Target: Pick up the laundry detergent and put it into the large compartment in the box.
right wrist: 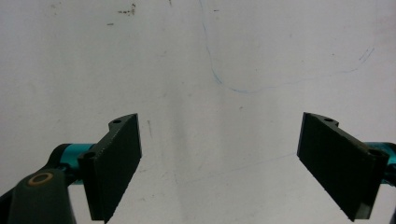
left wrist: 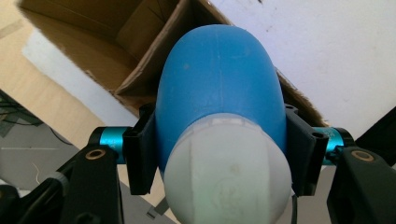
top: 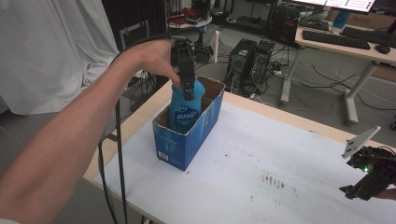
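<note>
- One blue bottle point(top: 187, 108) with a white cap stands upright in the near end of an open blue cardboard box point(top: 187, 140), its lower half down inside the box and its shoulders above the rim.
- My left gripper point(top: 187, 88) comes down from above and its jaws are closed on the bottle's upper body, one on each side; in the left gripper view the white cap point(left wrist: 229, 177) sits nearest the camera, with the bottle squeezed between the two black pads.
- I judge the step to be moving the bottle through the box opening; which way, I cannot tell.
- To do it well I would keep the bottle vertical, travel straight along the box's height, and keep it off the cardboard walls and the flap point(left wrist: 149, 70) beside it so the light box does not tip or drag.
- The box stands near the left edge of the white table point(top: 280, 154).
- My right gripper point(top: 369, 179) waits well apart at the table's right edge, jaws wide open and holding nothing.
</note>
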A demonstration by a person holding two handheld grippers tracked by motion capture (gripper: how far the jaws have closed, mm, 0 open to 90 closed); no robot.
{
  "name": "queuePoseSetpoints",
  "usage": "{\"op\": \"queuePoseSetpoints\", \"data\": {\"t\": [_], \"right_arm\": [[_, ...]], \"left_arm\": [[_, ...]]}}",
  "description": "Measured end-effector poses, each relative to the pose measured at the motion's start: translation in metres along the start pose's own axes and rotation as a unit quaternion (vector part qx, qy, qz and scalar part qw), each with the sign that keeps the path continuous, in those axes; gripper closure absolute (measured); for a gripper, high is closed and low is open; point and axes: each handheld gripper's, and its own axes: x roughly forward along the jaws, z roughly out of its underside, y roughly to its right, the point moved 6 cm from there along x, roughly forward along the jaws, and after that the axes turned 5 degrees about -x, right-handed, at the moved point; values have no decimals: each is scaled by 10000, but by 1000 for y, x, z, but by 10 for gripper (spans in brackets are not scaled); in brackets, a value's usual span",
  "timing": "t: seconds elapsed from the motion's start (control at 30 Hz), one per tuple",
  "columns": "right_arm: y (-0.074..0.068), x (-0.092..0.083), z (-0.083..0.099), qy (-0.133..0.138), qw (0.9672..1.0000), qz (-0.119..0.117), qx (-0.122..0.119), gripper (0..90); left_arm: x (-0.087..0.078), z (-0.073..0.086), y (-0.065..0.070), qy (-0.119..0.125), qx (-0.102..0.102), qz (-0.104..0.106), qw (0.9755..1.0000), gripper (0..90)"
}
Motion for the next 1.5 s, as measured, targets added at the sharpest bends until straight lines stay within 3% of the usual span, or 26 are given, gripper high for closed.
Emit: {"op": "queuePoseSetpoints", "data": {"t": [0.43,0.8,0.87,1.3,1.5], "right_arm": [[0,2,-1,-17,10000,-26,-8,130],[0,4,-1,-37,10000,-35,-11,130],[0,4,0,-50,10000,-41,-7,130],[0,3,1,-35,10000,-42,11,130],[0,2,1,-42,10000,-26,18,130]], "left_arm": [[43,7,3,-141,138,78,9998,383],[68,12,3,-172,224,70,9996,382],[67,13,3,-77,207,90,9997,382],[69,17,1,-40,182,113,9998,380],[69,15,2,-120,216,107,9996,378]]}}
